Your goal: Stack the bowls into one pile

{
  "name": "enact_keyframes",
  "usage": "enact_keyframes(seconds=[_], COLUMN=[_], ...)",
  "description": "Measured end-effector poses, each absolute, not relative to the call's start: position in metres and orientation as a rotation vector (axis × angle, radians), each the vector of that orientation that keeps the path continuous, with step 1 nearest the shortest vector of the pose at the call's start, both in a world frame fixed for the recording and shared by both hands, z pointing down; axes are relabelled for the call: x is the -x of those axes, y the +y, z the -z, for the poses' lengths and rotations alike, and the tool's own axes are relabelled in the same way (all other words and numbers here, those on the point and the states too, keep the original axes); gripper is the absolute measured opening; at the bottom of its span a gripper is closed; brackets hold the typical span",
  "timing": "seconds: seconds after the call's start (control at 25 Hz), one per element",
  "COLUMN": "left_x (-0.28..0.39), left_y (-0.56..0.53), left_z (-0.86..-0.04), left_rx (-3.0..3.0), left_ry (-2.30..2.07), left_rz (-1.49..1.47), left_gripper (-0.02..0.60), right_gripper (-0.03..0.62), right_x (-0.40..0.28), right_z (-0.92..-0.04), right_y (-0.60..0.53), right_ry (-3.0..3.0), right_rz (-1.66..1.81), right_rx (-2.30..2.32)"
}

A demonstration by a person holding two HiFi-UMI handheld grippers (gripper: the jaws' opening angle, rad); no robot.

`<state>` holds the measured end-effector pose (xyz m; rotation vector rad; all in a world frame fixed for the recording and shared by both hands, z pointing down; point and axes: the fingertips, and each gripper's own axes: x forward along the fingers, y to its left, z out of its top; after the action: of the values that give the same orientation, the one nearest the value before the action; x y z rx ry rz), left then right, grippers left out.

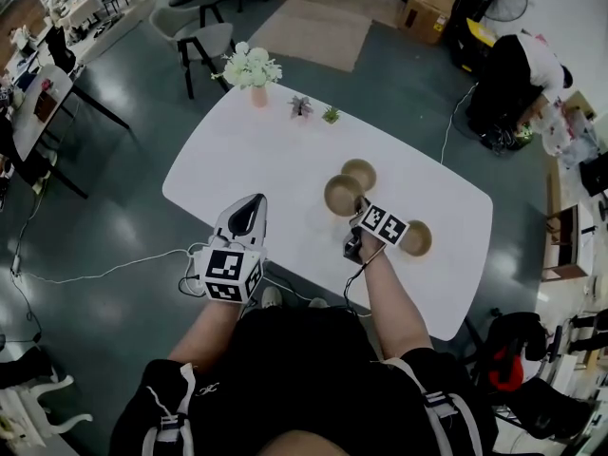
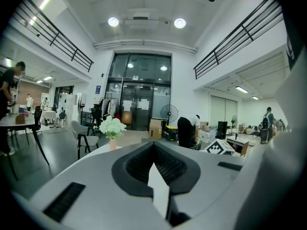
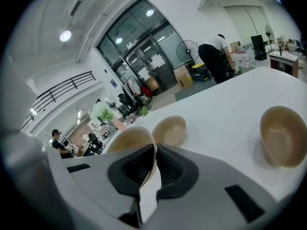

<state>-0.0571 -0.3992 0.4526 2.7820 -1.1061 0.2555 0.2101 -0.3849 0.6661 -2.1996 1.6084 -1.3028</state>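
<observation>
Three tan bowls are on the white table point(image 1: 247, 160). My right gripper point(image 1: 357, 211) is shut on the near rim of one bowl point(image 1: 342, 194), which is tilted and lifted a little. In the right gripper view that rim runs between the pads point(image 3: 144, 164), with the held bowl point(image 3: 125, 139) just past them. A second bowl point(image 1: 360, 171) point(image 3: 169, 129) sits right behind it. The third bowl point(image 1: 419, 239) point(image 3: 283, 135) stands to the right, partly hidden by the marker cube. My left gripper point(image 1: 251, 205) point(image 2: 153, 145) hovers shut and empty at the table's near left edge.
A vase of white flowers point(image 1: 253, 68) and two small plants point(image 1: 301, 105) point(image 1: 331, 115) stand at the table's far end. Chairs point(image 1: 195, 34) are beyond it on the floor. A person point(image 1: 521, 72) bends over at the far right. A cable point(image 1: 104, 272) trails below the left edge.
</observation>
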Motion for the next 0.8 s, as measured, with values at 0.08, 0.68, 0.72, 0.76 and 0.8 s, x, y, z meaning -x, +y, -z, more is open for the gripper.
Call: enact_keyframes(seconds=[0.08, 0.68, 0.72, 0.76, 0.8], left_x=[0.056, 0.037, 0.036, 0.034, 0.033], left_y=[-0.402, -0.428, -0.429, -0.430, -0.432], left_z=[-0.454, -0.466, -0.467, -0.468, -0.468], left_rx=[-2.779, -2.747, -2.745, -2.744, -2.743], left_ry=[-1.111, -1.137, -1.136, -1.136, -1.136], left_rz=[-0.255, -0.300, -0.307, -0.314, -0.320], left_gripper=[0.014, 0.014, 0.014, 0.014, 0.014], right_gripper=[0.035, 0.037, 0.038, 0.038, 0.040], right_x=[-0.226, -0.301, -0.302, -0.303, -0.303], right_z=[-0.658, -0.678, -0.684, -0.689, -0.694], right_y=[-0.395, -0.437, -0.439, -0.440, -0.441], right_ry=[1.585, 1.437, 1.429, 1.421, 1.415], right_rz=[1.268, 1.280, 1.301, 1.320, 1.336], right_rx=[2.210, 2.332, 2.336, 2.339, 2.340])
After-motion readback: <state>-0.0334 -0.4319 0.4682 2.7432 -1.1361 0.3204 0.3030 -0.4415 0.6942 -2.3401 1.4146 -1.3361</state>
